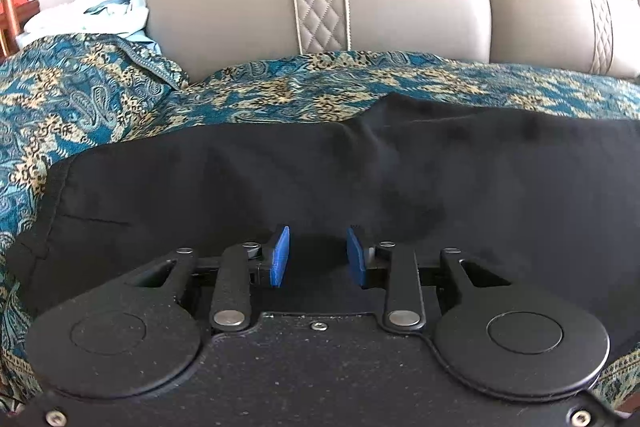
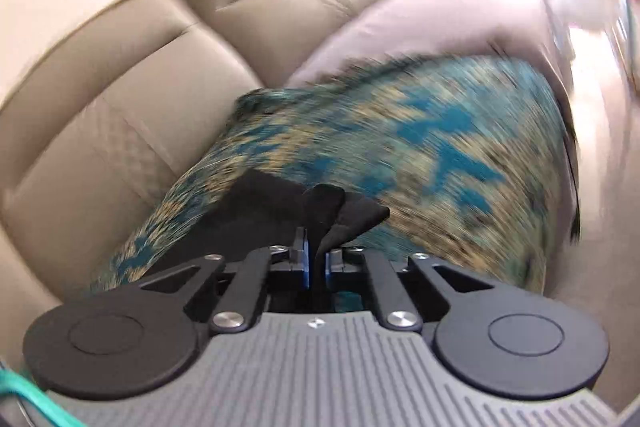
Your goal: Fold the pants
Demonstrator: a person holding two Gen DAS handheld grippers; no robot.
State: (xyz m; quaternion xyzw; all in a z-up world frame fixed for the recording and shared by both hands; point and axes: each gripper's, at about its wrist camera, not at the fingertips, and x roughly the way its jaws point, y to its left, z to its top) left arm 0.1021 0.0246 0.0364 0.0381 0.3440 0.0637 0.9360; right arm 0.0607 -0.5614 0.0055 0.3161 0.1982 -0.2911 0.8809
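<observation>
I'm running both tongs over black pants (image 1: 360, 167) that are lying on a teal-and-gold paisley throw (image 1: 100, 95) spread across a beige leather sofa (image 1: 240, 7). The right gripper (image 2: 317, 263) is pinching a bunched end of the pants (image 2: 332, 211) between its blue pads (image 2: 306, 263), jaws nearly together with cloth puckering out just ahead of the tips; that view is smeared, so I'm reading the right side as swinging through a carry, not parked. The left gripper (image 1: 318, 257) is sitting spread apart, blue pads (image 1: 280, 257) clear of each other, hovering low over the flat dark panel with nothing between them; I can't tell whether the tips are touching the cloth. My read: I'm mid-fold, right side hauling one end over while the left is waiting to pin or take a corner. The next move is calling for the left to come down and bite the near edge right under its tips, or hold the panel flat, so the carried end lands square instead of dragging the whole garment. Orientation: ahead of the left tongs the pants are running crosswise, long axis left to right, hemmed edge and a seam off to the left of the tips, the rest running out of frame to the right. Which end is the waistband, I can't tell.
</observation>
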